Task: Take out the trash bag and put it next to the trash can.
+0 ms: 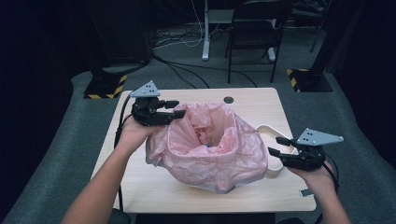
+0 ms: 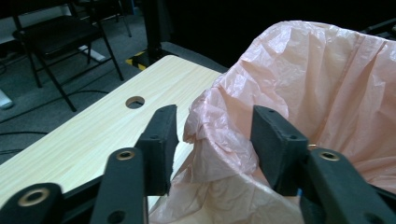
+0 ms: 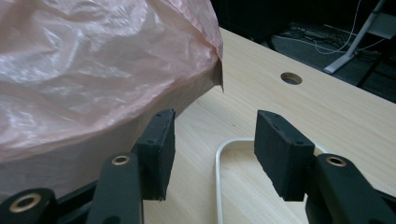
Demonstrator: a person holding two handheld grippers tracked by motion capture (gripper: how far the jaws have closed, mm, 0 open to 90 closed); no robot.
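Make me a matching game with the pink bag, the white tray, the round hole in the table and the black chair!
Things:
1. pink bag
2. white tray
3. round hole
4. black chair

Places:
A. on the floor beyond the table
B. middle of the table, mouth open
C. near the table's far edge
D. on the table beside the bag, by the right gripper

Pairs: 1-B, 2-D, 3-C, 4-A

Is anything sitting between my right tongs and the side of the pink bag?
Nothing visible does. The right tongs stand open just off the pink bag, with bare table between them. The white tray lies under the tongs, not in the path.
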